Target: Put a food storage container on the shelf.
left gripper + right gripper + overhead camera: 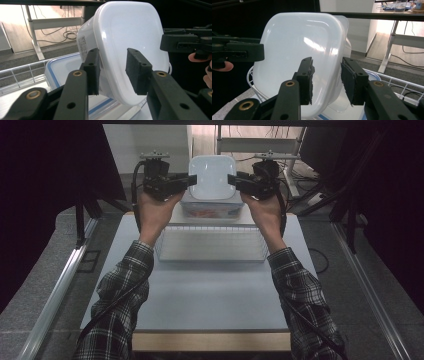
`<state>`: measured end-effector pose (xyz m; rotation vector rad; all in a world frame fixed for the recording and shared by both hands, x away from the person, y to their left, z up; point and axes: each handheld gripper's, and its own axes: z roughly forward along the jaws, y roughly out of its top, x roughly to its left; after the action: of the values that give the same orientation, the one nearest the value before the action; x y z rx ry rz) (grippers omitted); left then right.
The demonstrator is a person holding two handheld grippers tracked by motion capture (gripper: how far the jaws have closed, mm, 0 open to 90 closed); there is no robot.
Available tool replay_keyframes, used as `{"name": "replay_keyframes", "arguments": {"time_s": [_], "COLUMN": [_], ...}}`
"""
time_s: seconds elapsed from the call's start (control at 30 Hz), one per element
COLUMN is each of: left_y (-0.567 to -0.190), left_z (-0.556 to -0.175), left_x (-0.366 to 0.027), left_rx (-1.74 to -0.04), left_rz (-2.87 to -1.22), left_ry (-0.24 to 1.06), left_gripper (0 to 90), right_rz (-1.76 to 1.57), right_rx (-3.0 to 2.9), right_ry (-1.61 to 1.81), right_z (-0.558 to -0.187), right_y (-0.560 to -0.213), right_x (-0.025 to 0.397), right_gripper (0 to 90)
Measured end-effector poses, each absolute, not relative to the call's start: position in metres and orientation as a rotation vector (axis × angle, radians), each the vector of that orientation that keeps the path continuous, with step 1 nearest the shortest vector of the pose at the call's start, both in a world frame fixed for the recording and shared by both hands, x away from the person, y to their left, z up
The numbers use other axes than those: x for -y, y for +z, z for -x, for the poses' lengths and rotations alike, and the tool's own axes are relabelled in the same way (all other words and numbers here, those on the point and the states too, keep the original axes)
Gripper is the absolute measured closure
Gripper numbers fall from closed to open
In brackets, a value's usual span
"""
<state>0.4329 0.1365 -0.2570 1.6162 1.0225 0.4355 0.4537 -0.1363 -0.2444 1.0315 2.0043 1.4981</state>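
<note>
the white container (211, 176) hangs tilted in the air above a blue-rimmed lidded box (212, 209) at the counter's (210, 295) far edge, a wire basket (210, 245) just nearer. the left gripper (191, 180) and right gripper (231, 179) bracket its opposite edges, jaws partly open astride each rim; whether they pinch it i cannot tell.

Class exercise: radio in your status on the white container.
Left gripper and right gripper each clamp a side of white container. Held tilted above blue-rimmed box. Wire basket nearer; nothing blocking.
</note>
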Motion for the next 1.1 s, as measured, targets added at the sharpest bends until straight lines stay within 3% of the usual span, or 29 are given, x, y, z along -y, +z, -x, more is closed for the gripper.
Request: {"name": "replay_keyframes", "arguments": {"time_s": [0.47, 0.83, 1.1], "left_y": [-0.257, -0.254, -0.253], "left_z": [-0.450, -0.456, -0.459], "left_x": [-0.140, -0.134, -0.133], "left_rx": [-1.058, -1.089, -1.102], "left_rz": [-1.627, -1.652, -1.654], "left_ry": [0.371, 0.445, 0.463], "left_gripper": [53.7, 43.2, 44.2], "right_rz": [-1.050, -1.073, -1.084], "right_rx": [-2.024, -2.026, -2.008], "right_ry": [1.478, 1.472, 1.457], "right_z": [-0.459, -0.463, -0.466], "right_y": [-0.247, -0.246, -0.244], "right_x": [0.133, 0.132, 0.129], "right_gripper": [61.7, 62.2, 61.8]}}
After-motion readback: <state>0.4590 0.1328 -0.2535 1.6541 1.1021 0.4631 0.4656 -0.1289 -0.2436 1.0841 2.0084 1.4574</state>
